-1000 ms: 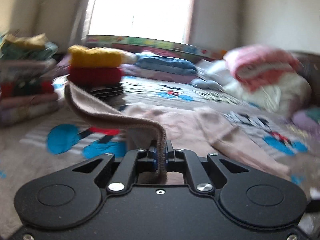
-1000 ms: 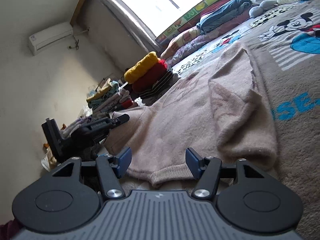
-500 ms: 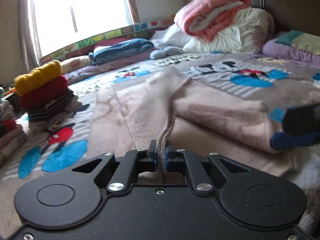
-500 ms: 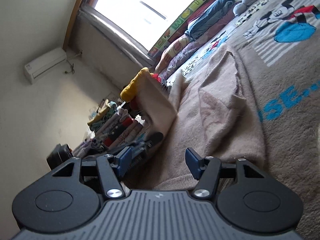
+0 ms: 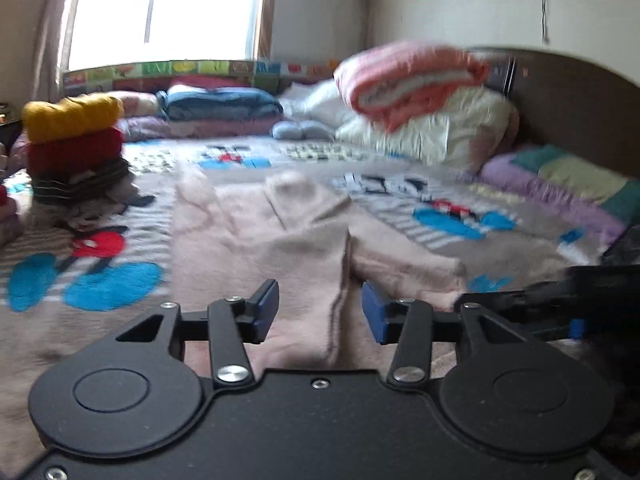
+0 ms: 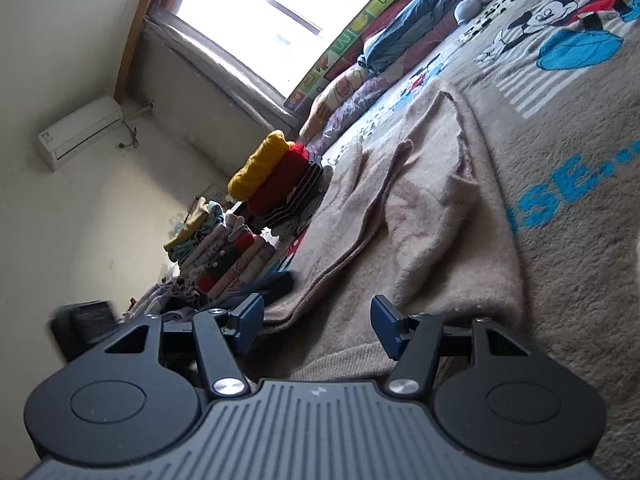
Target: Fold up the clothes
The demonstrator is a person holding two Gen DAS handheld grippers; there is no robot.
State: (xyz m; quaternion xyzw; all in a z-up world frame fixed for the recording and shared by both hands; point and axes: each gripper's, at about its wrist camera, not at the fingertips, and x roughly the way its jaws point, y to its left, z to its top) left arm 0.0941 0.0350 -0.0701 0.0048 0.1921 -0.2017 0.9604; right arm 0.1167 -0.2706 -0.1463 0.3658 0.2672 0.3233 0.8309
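1. My left gripper [image 5: 320, 306] is opening; its blue pads stand apart, and the folded edge of the pink sweater [image 5: 280, 240] lies on the bed between them without being pressed.
2. My right gripper [image 6: 318, 326] is open too, jaws wide, hovering low over the sweater's ribbed hem [image 6: 344, 360]. Nothing is pinched in it.
3. The sweater lies spread on the cartoon-print blanket [image 5: 460, 220], one side folded over the middle so a long crease runs away from me. In the right wrist view the same fold shows as a raised ridge across the cloth [image 6: 420, 208].
4. In the left wrist view, the dark shape at the right edge is my right gripper [image 5: 576, 304], close beside the sweater's near corner.
5. A stack of folded clothes [image 5: 76, 148] stands on the blanket to the left, well apart from the sweater: yellow on top, red under it, striped pieces below.
6. Farther back sit a blue folded quilt [image 5: 220, 106] by the window, and a pink and white bundle [image 5: 408, 84] on white bedding against the headboard [image 5: 580, 112].
7. The right wrist view also shows a second pile of clothes [image 6: 216, 248] off the bed's edge, and an air conditioner [image 6: 80, 132] on the wall.
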